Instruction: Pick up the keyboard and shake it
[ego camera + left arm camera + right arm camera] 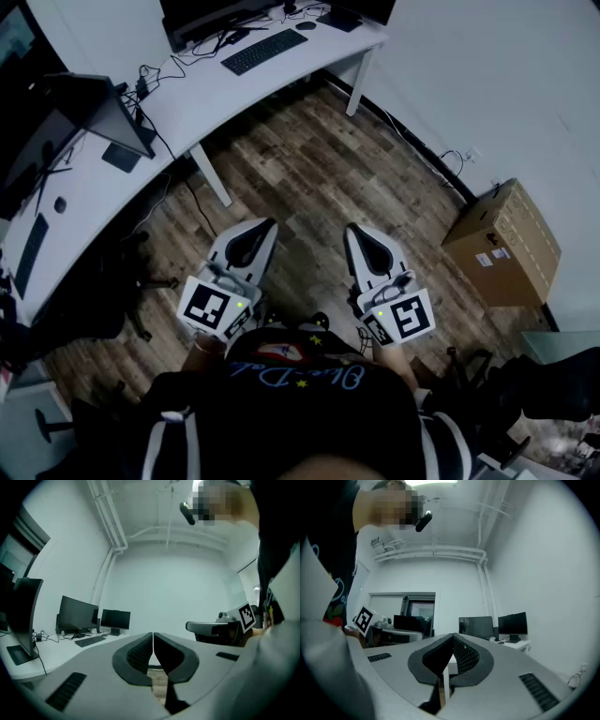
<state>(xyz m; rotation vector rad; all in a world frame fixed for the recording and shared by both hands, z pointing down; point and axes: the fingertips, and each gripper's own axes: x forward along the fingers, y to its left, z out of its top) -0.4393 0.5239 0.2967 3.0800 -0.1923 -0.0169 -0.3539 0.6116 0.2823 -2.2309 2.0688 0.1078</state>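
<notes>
Seen from the head view, the left gripper [265, 225] and right gripper [357, 230], jaws closed on nothing, hang over wood floor [300, 169] well short of the white desk [187, 103] bearing the black keyboard [263, 51]; the left gripper view has that desk ahead-left, the right gripper view ahead-right against white walls [543, 564].

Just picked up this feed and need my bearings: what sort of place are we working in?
Most likely an office. A long white desk wraps the corner, carrying a black keyboard, monitors and cables. A cardboard box sits on the wood floor by the wall.
</notes>
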